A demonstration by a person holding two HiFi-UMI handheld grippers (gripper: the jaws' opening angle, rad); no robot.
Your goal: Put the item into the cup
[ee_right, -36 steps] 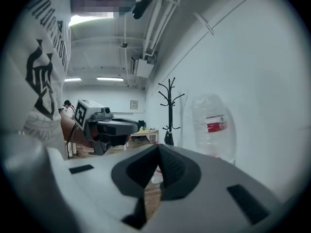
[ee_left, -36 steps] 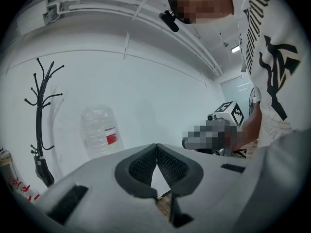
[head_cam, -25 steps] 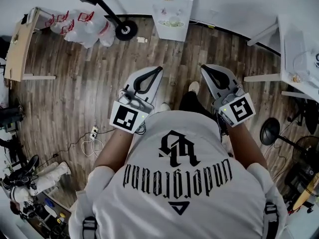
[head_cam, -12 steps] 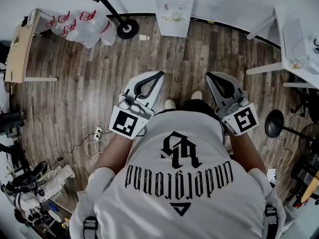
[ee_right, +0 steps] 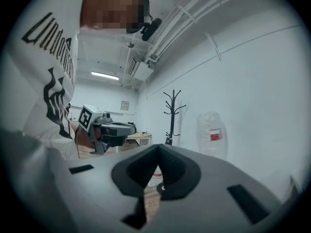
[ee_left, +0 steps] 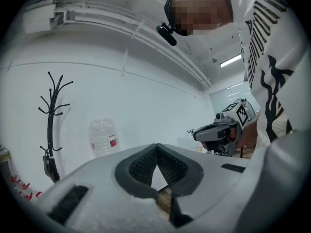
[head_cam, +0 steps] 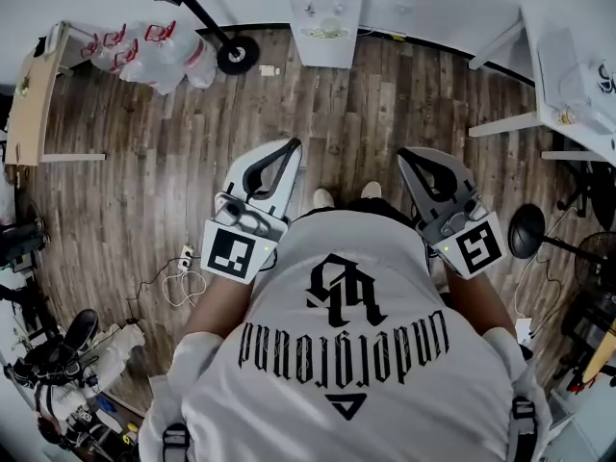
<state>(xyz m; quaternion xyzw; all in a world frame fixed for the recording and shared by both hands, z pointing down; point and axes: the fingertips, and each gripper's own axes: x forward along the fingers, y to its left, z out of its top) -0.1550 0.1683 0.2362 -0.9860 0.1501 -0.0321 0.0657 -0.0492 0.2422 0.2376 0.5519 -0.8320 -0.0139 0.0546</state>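
head view: person standing on a wood floor (head_cam: 144, 191), both tools held at waist level, pointing forward.
- left gripper (head_cam: 289, 147): jaws pressed together, nothing between them.
- right gripper (head_cam: 406, 154): jaws pressed together, likewise empty.
- item: not seen in any view.
- cup: not seen for certain; small things on the white table (head_cam: 563, 114) at far right are too small to name, so one of them might be it.
- other stock: bags (head_cam: 154, 51) and a white cabinet (head_cam: 320, 17) by the far wall; a coat stand (ee_left: 51, 125) and a water bottle (ee_left: 103, 137) in the left gripper view.
- progress: nothing done as far as shown; finding, picking and dropping in all remain.
- item relative to either gripper: cannot be placed, well out of reach at best.
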